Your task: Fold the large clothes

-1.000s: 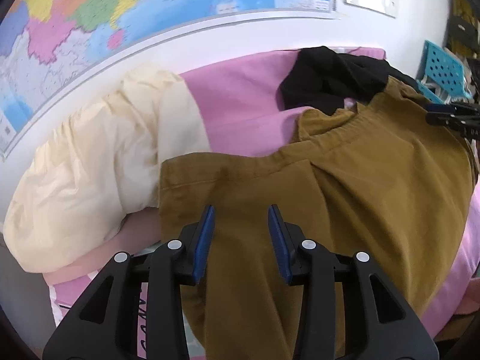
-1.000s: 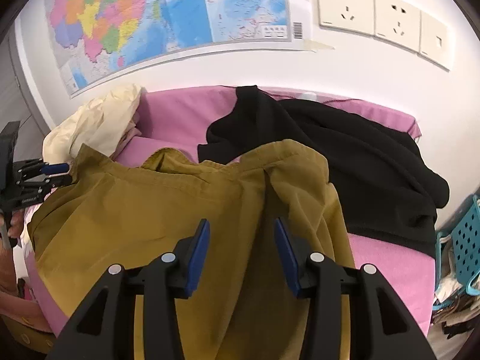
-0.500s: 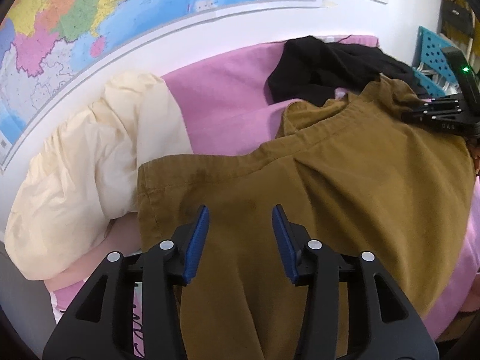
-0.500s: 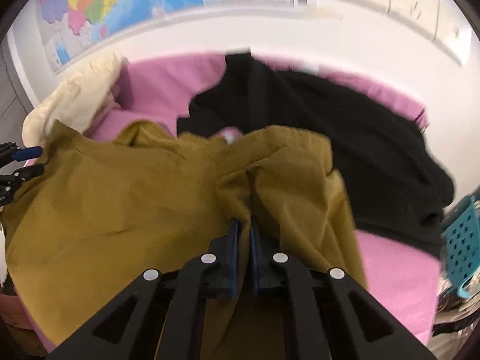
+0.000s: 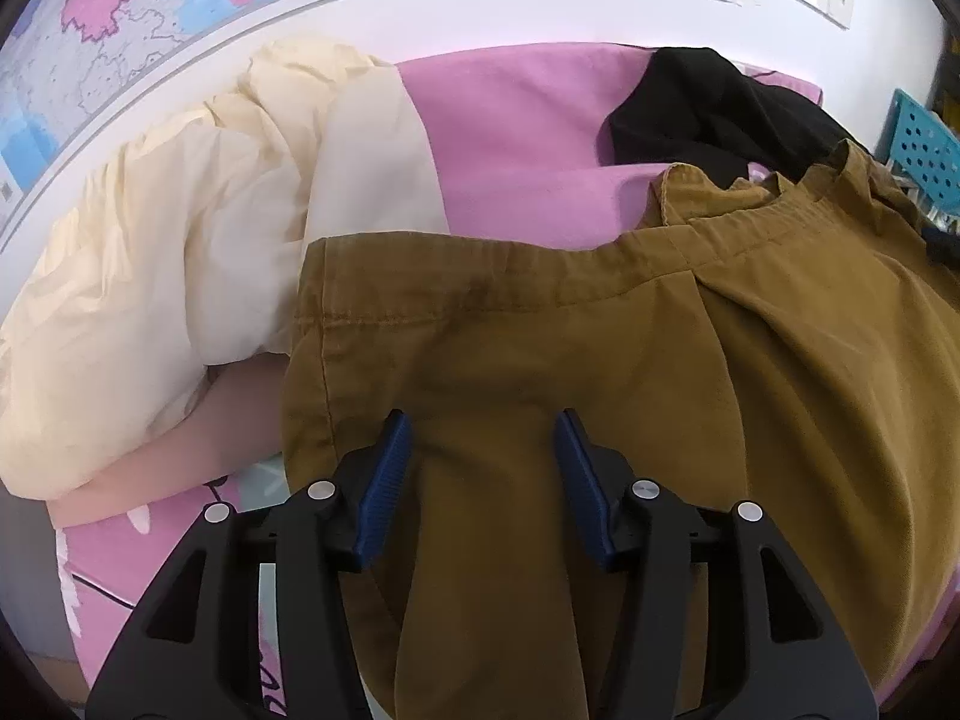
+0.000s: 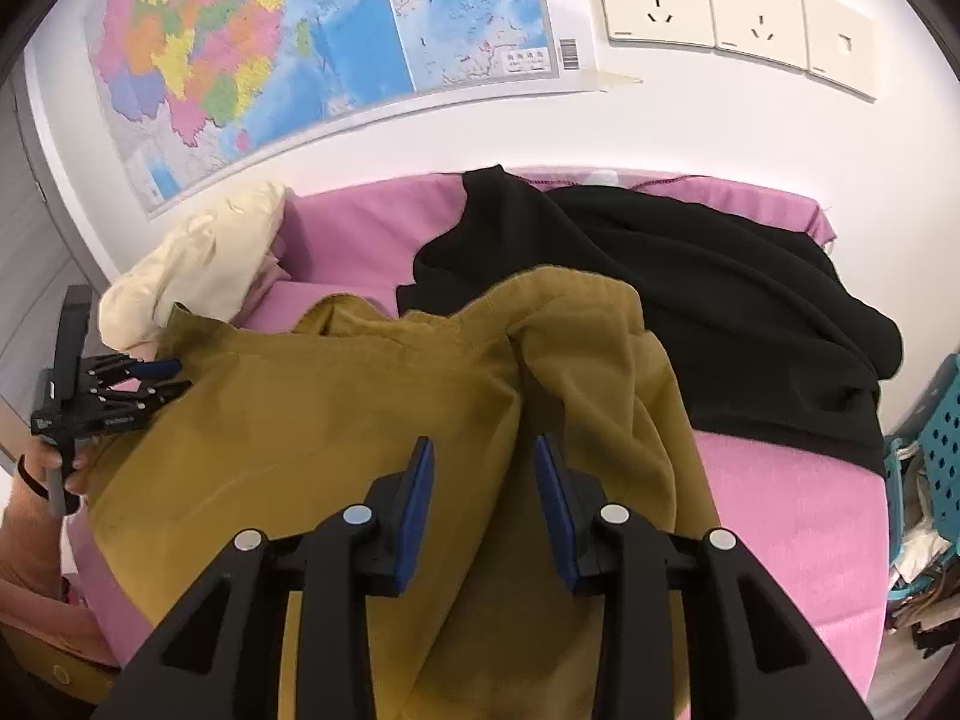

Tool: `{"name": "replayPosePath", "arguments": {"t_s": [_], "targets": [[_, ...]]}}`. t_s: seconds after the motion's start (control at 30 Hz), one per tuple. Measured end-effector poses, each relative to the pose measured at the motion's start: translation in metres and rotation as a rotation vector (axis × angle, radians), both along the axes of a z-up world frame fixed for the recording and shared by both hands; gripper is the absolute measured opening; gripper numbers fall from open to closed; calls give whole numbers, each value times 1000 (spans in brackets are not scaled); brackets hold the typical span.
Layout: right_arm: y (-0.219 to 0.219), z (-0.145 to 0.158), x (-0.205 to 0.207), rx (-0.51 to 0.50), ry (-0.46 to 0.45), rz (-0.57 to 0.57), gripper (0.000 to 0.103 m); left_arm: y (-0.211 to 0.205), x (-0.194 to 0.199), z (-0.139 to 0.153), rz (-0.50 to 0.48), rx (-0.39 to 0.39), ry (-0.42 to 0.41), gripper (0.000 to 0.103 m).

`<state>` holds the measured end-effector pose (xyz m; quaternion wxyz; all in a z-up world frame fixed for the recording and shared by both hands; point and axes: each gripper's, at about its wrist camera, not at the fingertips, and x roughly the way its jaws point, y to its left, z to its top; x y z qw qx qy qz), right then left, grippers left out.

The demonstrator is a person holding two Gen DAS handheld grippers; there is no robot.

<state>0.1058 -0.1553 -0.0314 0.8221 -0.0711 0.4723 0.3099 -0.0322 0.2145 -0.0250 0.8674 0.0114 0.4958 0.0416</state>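
Mustard-brown trousers (image 5: 600,360) lie spread on the pink bed cover, waistband toward the wall; they also show in the right wrist view (image 6: 336,414). My left gripper (image 5: 483,456) is open, just above the cloth near the left end of the waistband. My right gripper (image 6: 483,474) is open, above a fold of the trousers near their right side. The left gripper also shows in the right wrist view (image 6: 162,381), at the trousers' left edge.
A cream garment (image 5: 180,264) is heaped at the left against the wall. A black garment (image 6: 690,312) lies at the back right, partly under the trousers. The pink cover (image 5: 516,120) runs to the wall with a map. A blue perforated basket (image 6: 942,450) stands right of the bed.
My right gripper shut on a trouser fold half a second ago and has now opened and lifted off. My left gripper stayed open and shifted slightly along the waistband.
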Motion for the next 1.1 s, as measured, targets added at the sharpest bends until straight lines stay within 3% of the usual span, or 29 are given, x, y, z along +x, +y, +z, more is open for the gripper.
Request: {"name": "replayPosePath", "arguments": {"t_s": [0.13, 0.3, 0.43, 0.5, 0.57, 0.7, 0.8, 1.1], "targets": [[-4, -34, 16, 3, 62, -34, 31, 2, -2, -4, 13, 0, -12, 52], [-6, -37, 15, 10, 60, -62, 28, 0, -2, -7, 31, 24, -33, 52], [-12, -28, 11, 35, 57, -74, 36, -1, -11, 3, 67, 68, -64, 52], [-18, -19, 7, 76, 51, -80, 42, 1, -21, 13, 92, 79, -98, 57], [-25, -11, 0, 99, 36, -87, 48, 5, -35, 25, 98, 39, -143, 57], [-45, 6, -16, 182, 34, -106, 55, 10, -69, 45, 99, -11, -207, 67], [-65, 15, -32, 248, 44, -132, 56, 12, -87, 49, 105, -60, -208, 68], [-95, 21, -75, 315, 84, -149, 64, 8, -130, 40, 77, -246, -197, 68]]}}
